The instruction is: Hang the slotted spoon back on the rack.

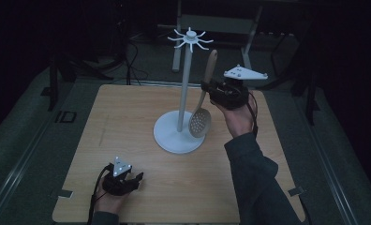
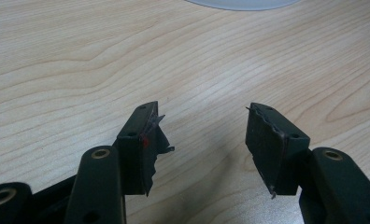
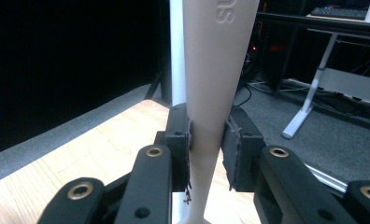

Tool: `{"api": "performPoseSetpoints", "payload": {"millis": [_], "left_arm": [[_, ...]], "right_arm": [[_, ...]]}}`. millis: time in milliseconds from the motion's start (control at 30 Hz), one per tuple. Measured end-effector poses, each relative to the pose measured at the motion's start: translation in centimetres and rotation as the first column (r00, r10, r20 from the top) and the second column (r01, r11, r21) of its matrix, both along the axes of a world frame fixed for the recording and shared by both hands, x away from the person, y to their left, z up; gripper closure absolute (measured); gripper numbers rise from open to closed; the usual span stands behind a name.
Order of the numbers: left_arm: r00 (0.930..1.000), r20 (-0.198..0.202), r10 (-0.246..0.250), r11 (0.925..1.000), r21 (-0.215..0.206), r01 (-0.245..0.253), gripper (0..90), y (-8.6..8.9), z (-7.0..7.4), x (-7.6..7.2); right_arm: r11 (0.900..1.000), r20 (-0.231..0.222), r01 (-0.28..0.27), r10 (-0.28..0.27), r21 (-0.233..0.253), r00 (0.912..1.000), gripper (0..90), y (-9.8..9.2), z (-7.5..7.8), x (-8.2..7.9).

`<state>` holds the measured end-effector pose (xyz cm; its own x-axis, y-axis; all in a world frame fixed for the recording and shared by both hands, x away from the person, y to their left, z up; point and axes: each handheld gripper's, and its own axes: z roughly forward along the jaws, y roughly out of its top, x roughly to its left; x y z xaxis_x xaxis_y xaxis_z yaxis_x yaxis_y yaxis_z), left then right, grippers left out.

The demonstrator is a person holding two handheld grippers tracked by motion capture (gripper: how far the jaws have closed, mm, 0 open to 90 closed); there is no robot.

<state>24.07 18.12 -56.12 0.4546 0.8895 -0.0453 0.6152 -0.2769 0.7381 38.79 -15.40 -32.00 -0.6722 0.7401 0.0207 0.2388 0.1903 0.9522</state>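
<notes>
Near the desk's front left corner the left gripper rested low over bare wood with its jaws spread and nothing between them. At the desk's centre stood the white utensil stand, its round base flat on the wood and its ring of hooks at the top. Just right of the post, the right gripper pinched the wooden handle of a slotted spoon, its perforated bowl hanging low over the base. Hanging it would probably mean lifting until the handle's end reached a hook, keeping the pinch firm. The post and neighbouring hooks crowded that approach; the far cables lay well apart.
</notes>
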Motion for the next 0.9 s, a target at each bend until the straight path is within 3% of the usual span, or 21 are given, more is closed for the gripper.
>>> {"api": "performPoseSetpoints", "payload": {"millis": [900], "left_arm": [[1.0000,-0.001,0.001,1.0000,0.002,-0.001,45.0,0.0,-0.1,0.0]], "right_arm": [[1.000,-0.020,-0.011,0.011,-0.027,0.9997,73.4,1.3,0.6,1.4]]}}
